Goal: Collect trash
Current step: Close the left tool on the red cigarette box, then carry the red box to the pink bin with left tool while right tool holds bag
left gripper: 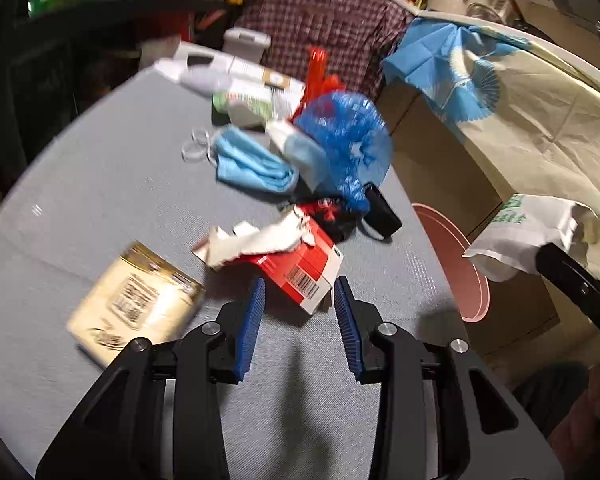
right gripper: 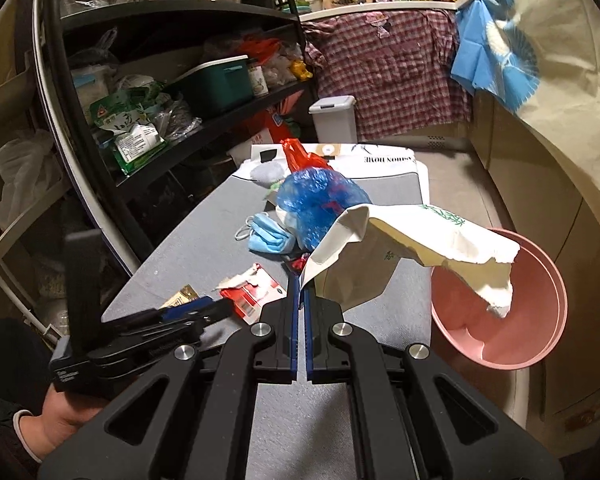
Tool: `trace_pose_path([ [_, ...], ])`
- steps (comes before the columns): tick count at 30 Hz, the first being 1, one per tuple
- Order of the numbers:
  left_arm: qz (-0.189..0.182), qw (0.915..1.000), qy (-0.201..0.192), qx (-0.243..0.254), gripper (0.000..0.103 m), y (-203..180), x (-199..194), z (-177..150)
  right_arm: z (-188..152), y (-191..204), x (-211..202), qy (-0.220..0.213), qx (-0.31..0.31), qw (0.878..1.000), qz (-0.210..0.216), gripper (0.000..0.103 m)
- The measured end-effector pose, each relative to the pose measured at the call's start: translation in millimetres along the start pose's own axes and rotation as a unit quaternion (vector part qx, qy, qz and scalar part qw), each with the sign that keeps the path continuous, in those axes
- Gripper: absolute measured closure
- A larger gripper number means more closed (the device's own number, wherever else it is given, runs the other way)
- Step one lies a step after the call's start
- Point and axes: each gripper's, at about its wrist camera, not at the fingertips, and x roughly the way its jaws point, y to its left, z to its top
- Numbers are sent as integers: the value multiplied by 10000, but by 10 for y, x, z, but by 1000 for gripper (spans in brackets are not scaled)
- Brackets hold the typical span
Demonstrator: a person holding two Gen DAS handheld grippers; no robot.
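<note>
Over pink basin (right gripper: 540, 312), right tool (right gripper: 301, 280) clamping torn bag (right gripper: 420, 232)

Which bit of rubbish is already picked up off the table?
The white paper bag, pinched in the shut right gripper; the red carton and others lie on the table.

1. Bare grey counter (left gripper: 100, 184) lies open on the left, beyond the cream packet (left gripper: 136, 304); the near strip under both tools is bare too.
2. The red carton (left gripper: 300, 268) sits just ahead of the left tool (left gripper: 299, 292), between its spread fingers.
3. Blue bag (right gripper: 320, 204), face mask (right gripper: 268, 236) and boxes crowd the counter's middle and far end.
4. The white bag (right gripper: 420, 240) pinched in the right tool (right gripper: 301, 292) overhangs the pink basin (right gripper: 540, 320) at the counter's right edge.
</note>
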Motion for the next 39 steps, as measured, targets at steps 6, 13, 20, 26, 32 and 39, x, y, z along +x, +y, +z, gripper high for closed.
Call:
trace_pose_path([
  [6,-31,9999,109,-111,68,-4,210,35,-31,-23,81,76,-96,9999,-82,100],
  [13,-61,9998,-149,128,94,-82,128,96,20,-75,80,46,-105,9998,-180,100],
  [20,102,9979,-397,503,100,-218,-13,122,103,-121,-19,1,-120,9995,-302,100],
  [26,209,9938,-576,925,100,-383,-165,134,174,-223,-127,-49,-123,9990,-435,100],
  [32,189,9897,-656,1257,101,-586,-265,160,238,-389,-208,-102,-31,9981,-600,100],
  [39,206,9894,-660,1277,101,-613,-284,236,319,-698,-300,-196,140,9960,-859,100],
])
